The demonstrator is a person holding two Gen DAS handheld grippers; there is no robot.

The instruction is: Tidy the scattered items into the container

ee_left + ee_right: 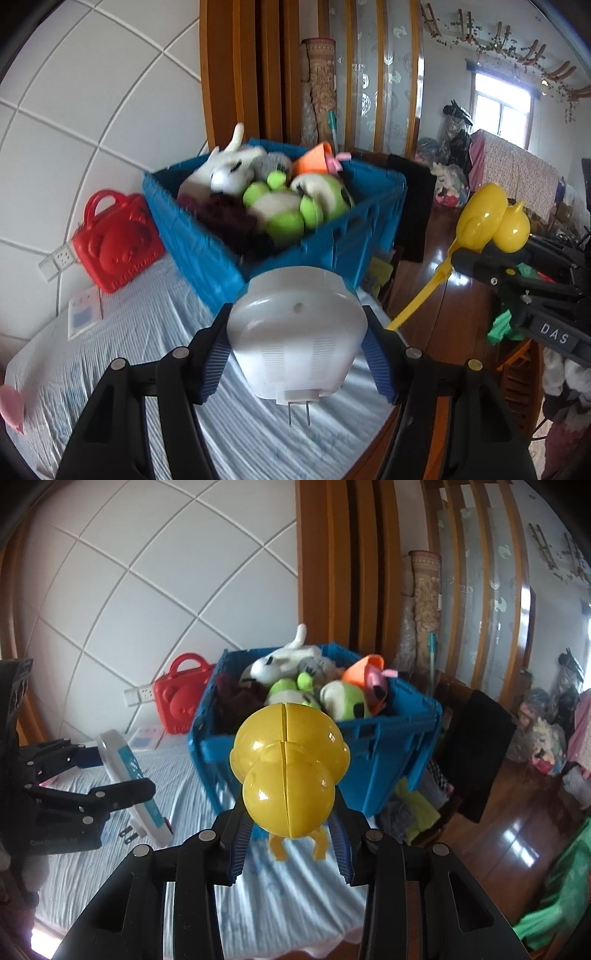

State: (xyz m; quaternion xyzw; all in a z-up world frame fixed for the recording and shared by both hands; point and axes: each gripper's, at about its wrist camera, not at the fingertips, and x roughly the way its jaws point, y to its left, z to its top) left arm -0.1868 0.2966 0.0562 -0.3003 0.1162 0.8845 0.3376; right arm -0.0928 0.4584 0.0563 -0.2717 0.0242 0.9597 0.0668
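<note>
A blue plastic crate [207,236] [388,746] stands on the bed, piled with plush toys [280,203] [295,679]. My left gripper [295,354] is shut on a white plug-in device [295,332] with two metal prongs, held just in front of the crate. From the right wrist view this device [136,786] shows a blue face, with the left gripper [118,771] at the left edge. My right gripper [291,834] is shut on a yellow duck-shaped snowball clamp [288,764], short of the crate. The left wrist view has that clamp [487,218] and the right gripper [469,258] at the right.
A red toy case [118,243] [181,698] leans on the tiled wall behind the crate, by a wall socket [59,260]. A small card [85,314] lies on the striped bed sheet [147,332]. Clothes lie on the wooden floor [517,834] to the right.
</note>
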